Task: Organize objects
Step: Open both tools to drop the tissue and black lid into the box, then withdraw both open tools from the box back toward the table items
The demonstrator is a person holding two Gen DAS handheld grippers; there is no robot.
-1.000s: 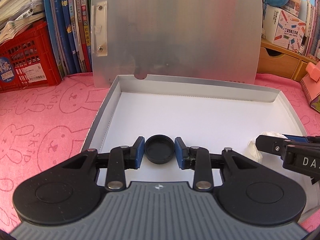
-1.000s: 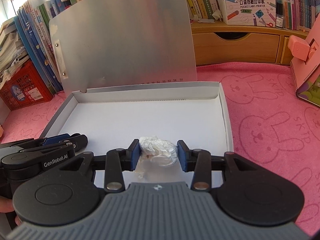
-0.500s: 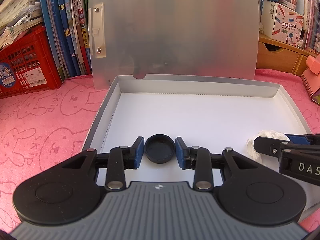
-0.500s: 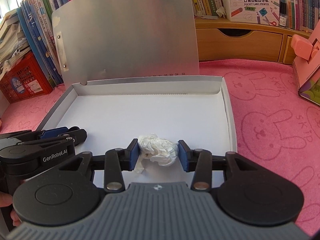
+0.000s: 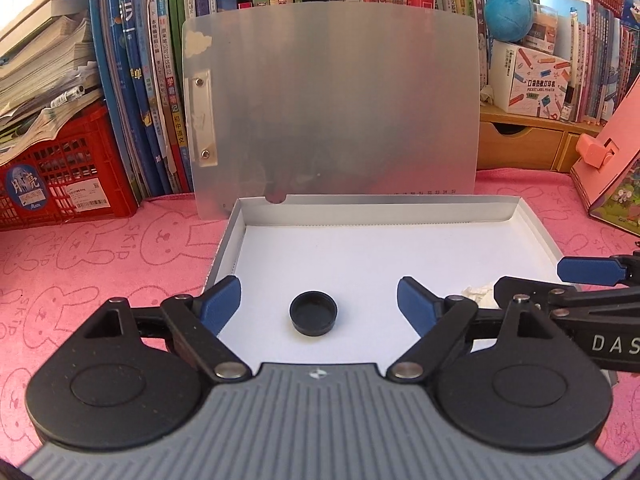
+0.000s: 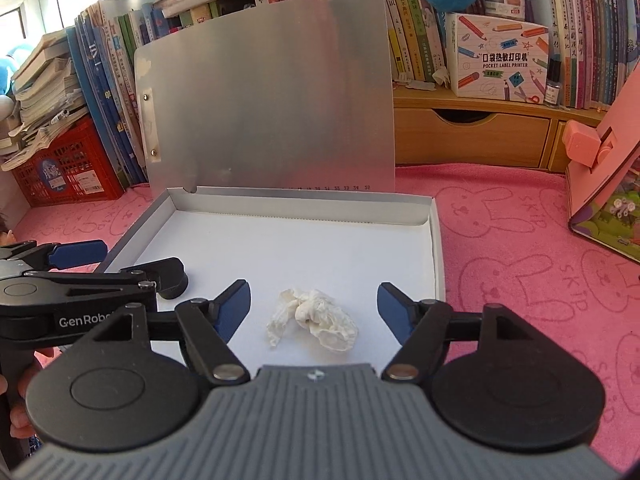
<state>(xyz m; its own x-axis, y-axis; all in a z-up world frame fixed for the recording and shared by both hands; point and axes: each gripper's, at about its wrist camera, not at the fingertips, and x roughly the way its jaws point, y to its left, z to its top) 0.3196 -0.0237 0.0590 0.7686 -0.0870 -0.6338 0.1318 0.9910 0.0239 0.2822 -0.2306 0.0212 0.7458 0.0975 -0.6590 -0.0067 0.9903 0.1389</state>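
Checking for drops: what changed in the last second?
Both jaws have just been opening: the left gripper let go of the black cap, the right gripper released the crumpled tissue. Both lie where they were in the open box.

This is looking like a home study corner: rows of upright books are crowding the back, a wooden desk organiser with drawers is carrying a pocket label printer box, and a pink bunny-print cloth is covering the table.
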